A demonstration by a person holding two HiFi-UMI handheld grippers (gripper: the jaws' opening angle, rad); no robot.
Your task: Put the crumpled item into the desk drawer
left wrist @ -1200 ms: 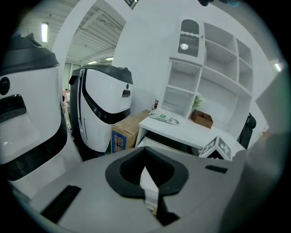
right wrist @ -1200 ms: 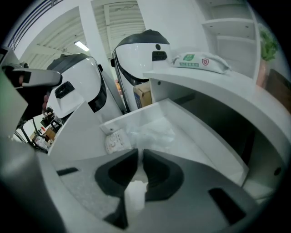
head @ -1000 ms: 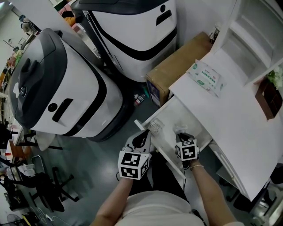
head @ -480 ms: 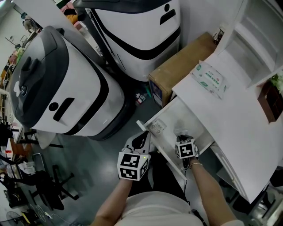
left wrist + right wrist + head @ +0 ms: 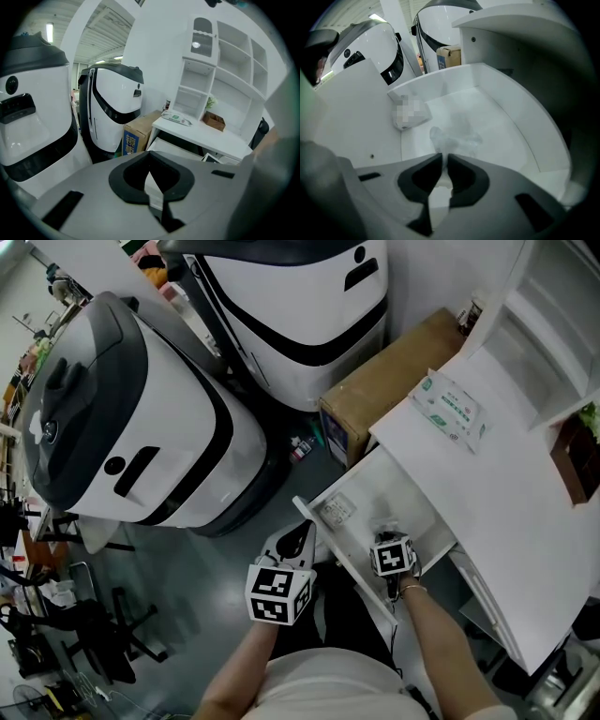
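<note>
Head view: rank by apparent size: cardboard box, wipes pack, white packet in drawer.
1. cardboard box
2. wipes pack
3. white packet, clearly smallest
The box sits lower, farther from the camera, yet looks largest.

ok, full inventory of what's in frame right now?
large machines: 2, white-black, floor left of desk
cardboard box: 1, brown, beside desk end
desk: 1, white, right
shelf unit: 1, white, on desk
wipes pack: 1, white-green, desk top
planter box: 1, brown, on desk by shelf
drawer: 1, white, open under desk
small packet: 1, white, inside drawer
crumpled item: 1, clear, inside drawer, in right gripper
left gripper: 1, grey, shut, empty, outside drawer
right gripper: 1, grey, in drawer, shut on crumpled item
</note>
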